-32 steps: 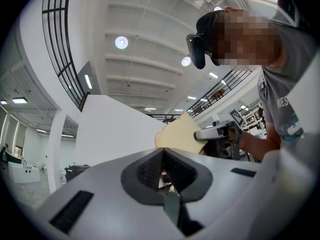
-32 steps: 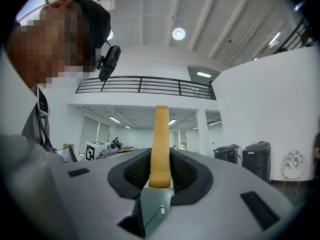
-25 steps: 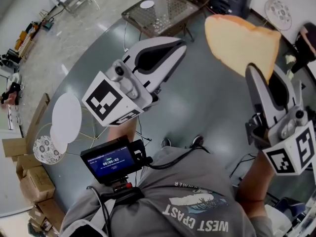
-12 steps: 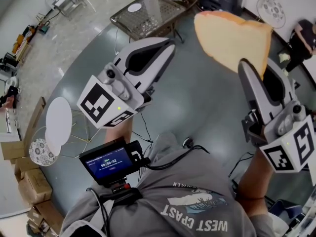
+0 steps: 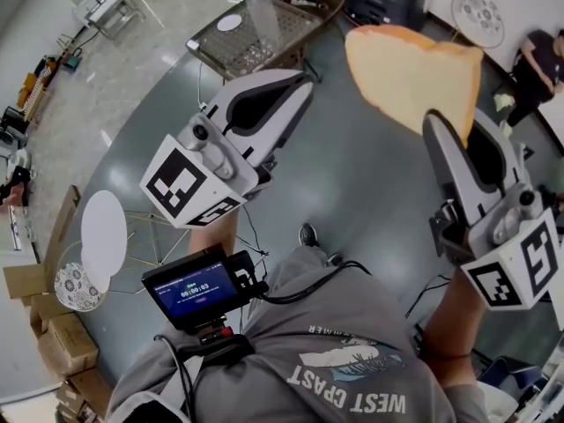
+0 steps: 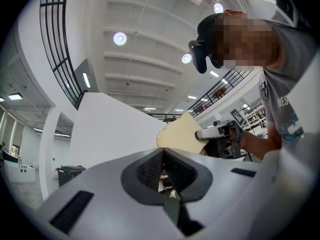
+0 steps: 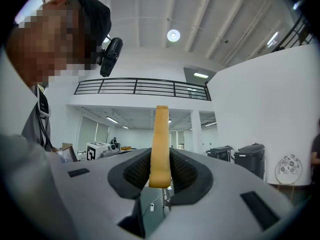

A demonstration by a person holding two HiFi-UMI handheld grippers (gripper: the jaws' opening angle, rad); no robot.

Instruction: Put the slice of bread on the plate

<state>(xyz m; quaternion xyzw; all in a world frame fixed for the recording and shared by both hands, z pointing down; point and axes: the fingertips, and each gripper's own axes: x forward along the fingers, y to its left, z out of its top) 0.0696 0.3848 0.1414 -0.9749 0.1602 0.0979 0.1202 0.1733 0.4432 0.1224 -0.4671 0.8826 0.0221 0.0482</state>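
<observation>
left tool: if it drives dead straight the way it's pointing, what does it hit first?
Nothing close by. The left tool aims at the white wall, some way off. The bread slice in the right tool sits just right of that line; depth is unclear, so the tool might clip it.

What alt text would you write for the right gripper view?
The right claw is shut on a slice of bread, seen edge-on and upright between its dark pads. Behind are a balcony railing and dark bins.
</observation>
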